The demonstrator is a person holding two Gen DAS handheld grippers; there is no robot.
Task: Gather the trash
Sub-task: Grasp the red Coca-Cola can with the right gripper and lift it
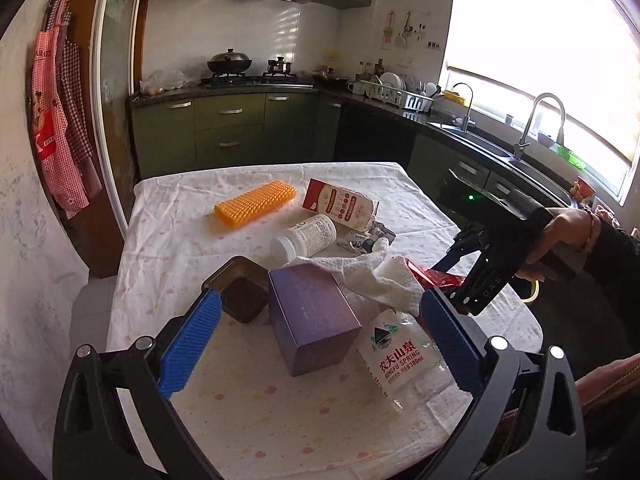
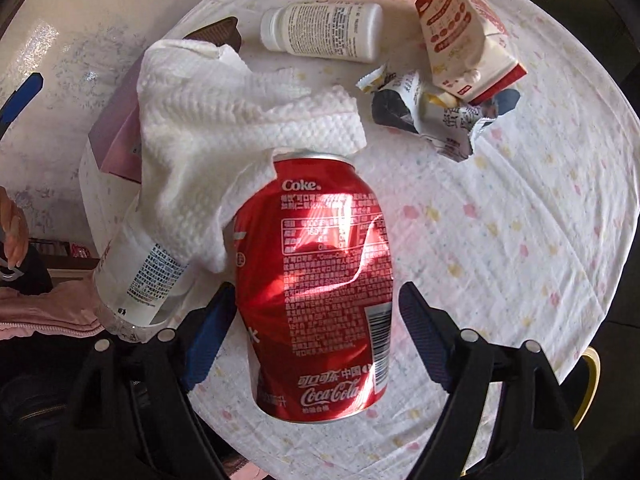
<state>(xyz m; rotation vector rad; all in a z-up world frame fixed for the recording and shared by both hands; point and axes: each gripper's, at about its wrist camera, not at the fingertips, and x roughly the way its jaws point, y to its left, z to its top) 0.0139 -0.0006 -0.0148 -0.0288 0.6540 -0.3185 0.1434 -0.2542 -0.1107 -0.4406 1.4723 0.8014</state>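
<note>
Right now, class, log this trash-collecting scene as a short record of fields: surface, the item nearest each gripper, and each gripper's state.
surface: table with white cloth
right gripper: open, straddling the dented Coke can, right pad clear of it
left gripper: open above the purple box and water bottle
draped over: paper towel covers the can's top edge

Paper towel (image 2: 224, 120) draped over can (image 2: 320, 280) & bottle (image 2: 136, 276), box (image 1: 312, 316) left, carton (image 2: 468, 40) behind on table (image 2: 520, 240).

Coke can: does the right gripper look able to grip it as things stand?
Probably yes. The right gripper is open with the Coke can lying between its fingers; only the paper towel drapes over the can's far end.
</note>
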